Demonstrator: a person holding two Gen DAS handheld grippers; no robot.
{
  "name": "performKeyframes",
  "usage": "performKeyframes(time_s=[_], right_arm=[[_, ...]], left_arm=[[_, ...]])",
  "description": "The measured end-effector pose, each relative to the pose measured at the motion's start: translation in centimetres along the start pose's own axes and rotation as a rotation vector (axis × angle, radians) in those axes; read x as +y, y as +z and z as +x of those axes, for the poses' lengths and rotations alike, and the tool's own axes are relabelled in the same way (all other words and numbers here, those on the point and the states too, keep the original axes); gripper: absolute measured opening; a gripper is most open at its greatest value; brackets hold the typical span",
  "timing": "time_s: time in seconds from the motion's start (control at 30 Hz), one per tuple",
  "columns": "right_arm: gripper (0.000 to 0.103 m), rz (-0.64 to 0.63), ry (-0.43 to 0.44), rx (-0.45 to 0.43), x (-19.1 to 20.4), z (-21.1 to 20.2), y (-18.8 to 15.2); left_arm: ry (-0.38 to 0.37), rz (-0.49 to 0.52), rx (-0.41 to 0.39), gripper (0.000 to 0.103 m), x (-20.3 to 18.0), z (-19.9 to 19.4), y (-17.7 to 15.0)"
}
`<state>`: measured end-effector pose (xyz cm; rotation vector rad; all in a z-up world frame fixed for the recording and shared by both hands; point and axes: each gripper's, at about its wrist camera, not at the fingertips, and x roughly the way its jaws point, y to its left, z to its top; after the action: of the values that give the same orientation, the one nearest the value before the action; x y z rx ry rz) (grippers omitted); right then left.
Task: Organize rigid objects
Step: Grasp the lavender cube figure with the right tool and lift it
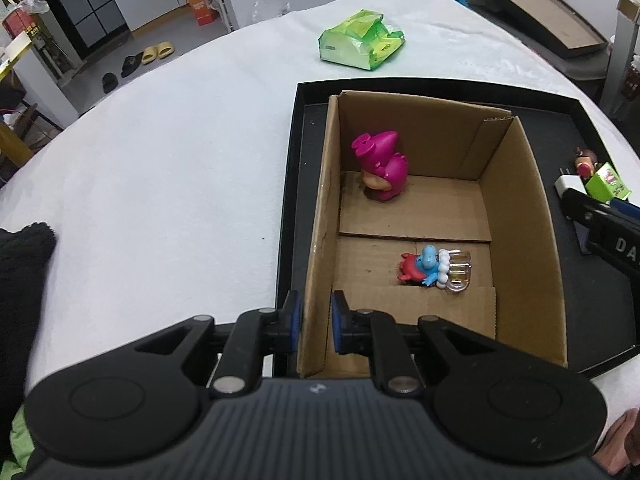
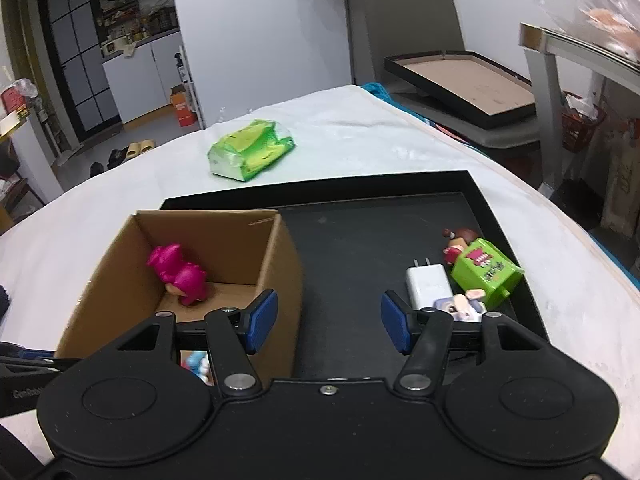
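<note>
A cardboard box [image 1: 516, 216] stands in a black tray [image 1: 292, 160] on the white table. Inside it stand a magenta toy figure [image 1: 382, 166] and a blue-and-red toy with a clear clip [image 1: 432, 268]. My left gripper [image 1: 315, 322] is shut on the box's left wall at the near corner. My right gripper [image 2: 328, 318] is open and empty above the tray, just right of the box [image 2: 276, 264]. On the tray's right lie a white charger [image 2: 428, 284], a green box [image 2: 488, 272], a small doll [image 2: 456, 242] and a small figure [image 2: 460, 306].
A green plastic packet [image 1: 362, 38] lies on the white table beyond the tray. A second black tray [image 2: 464, 80] rests on a chair at the far right. A dark cloth [image 1: 20, 264] lies at the left edge.
</note>
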<state>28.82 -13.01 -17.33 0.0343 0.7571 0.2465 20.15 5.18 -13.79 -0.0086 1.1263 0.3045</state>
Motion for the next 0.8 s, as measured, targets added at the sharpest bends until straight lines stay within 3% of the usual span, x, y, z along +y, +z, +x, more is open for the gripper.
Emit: performKeyframes(time_s=[0.07,0.2,0.3,0.37,0.43,0.5,0.8], right_arm=[[0.057,0.008,-0.035,0.017,-0.8,0.3,-0.2],[0.057,0.041,-0.085,0.036,-2.7,1.6,-0.6],[0.057,0.073,-0.114,0.048,-4.1,2.7,-0.9],[0.060,0.092,-0.133,0.064,-5.0,3.4,-1.2],[0.072,0.108,-0.156,0.071,-5.8,3.9,-1.5],[0.076,0.114,-0.178,0.080,-6.4,4.3,-1.6],[0.077,0.138,-0.198,0.110,-8.0,5.4,-2.1]], left_arm=[[0.020,0.000,0.000,0.020,-0.2,0.0,0.1],[0.075,-0.004,0.006,0.037,-0.8,0.1,0.4],[0.099,0.000,0.005,0.042,-1.5,0.1,0.7],[0.116,0.008,0.007,0.044,-2.0,0.1,1.0],[0.126,0.009,0.007,0.045,-2.4,0.2,1.2],[0.134,0.018,0.007,0.047,-2.9,0.2,1.4],[0.169,0.037,0.020,0.048,-4.2,0.7,1.7]])
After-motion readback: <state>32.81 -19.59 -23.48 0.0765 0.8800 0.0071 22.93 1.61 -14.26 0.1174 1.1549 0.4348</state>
